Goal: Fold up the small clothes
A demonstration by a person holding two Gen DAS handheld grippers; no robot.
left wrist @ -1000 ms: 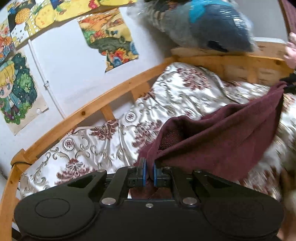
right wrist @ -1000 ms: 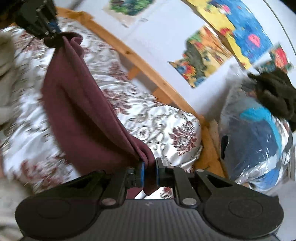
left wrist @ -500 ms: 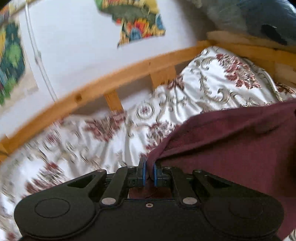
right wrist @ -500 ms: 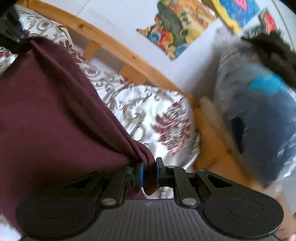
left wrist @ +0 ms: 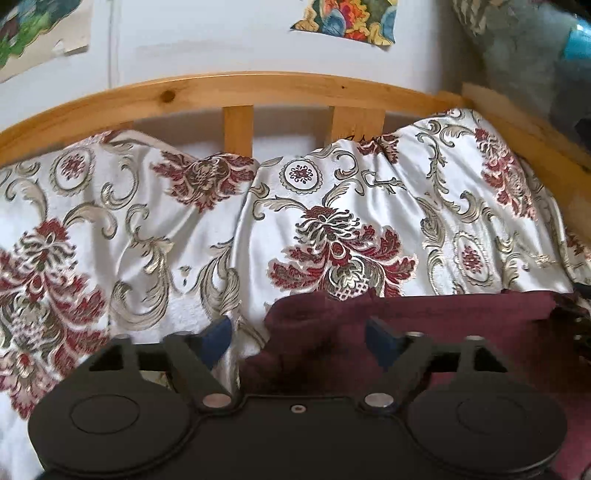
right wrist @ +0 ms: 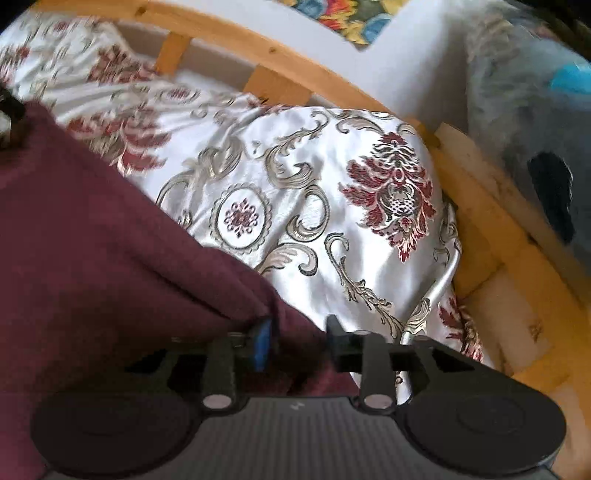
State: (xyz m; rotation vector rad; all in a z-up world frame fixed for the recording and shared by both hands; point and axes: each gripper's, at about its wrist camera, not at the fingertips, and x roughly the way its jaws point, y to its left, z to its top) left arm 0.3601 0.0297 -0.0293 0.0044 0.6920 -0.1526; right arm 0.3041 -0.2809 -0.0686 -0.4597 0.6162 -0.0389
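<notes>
A maroon knitted garment [left wrist: 443, 325] lies spread on the floral bedspread [left wrist: 332, 206]. In the left wrist view its left corner sits between the fingers of my left gripper [left wrist: 299, 334]. Those jaws are opening wide and the blue pads [left wrist: 218, 334] stand clear of the cloth. In the right wrist view the garment [right wrist: 92, 240] fills the left side, and its right corner lies between the fingers of my right gripper [right wrist: 299, 338]. These jaws are opening too. The blue pad [right wrist: 262, 343] still brushes the cloth while the other finger stands apart from it.
A wooden bed rail [left wrist: 258, 88] with upright slats runs behind the bedspread, with a white wall and colourful posters [left wrist: 347, 18] above it. A plastic-wrapped grey and blue bundle [right wrist: 535, 110] sits on the wooden ledge to the right.
Both grippers came down toward the bed carrying the garment by its corners. Their jaws, shut on the cloth before, now stand apart, and the garment rests on the bedspread.
</notes>
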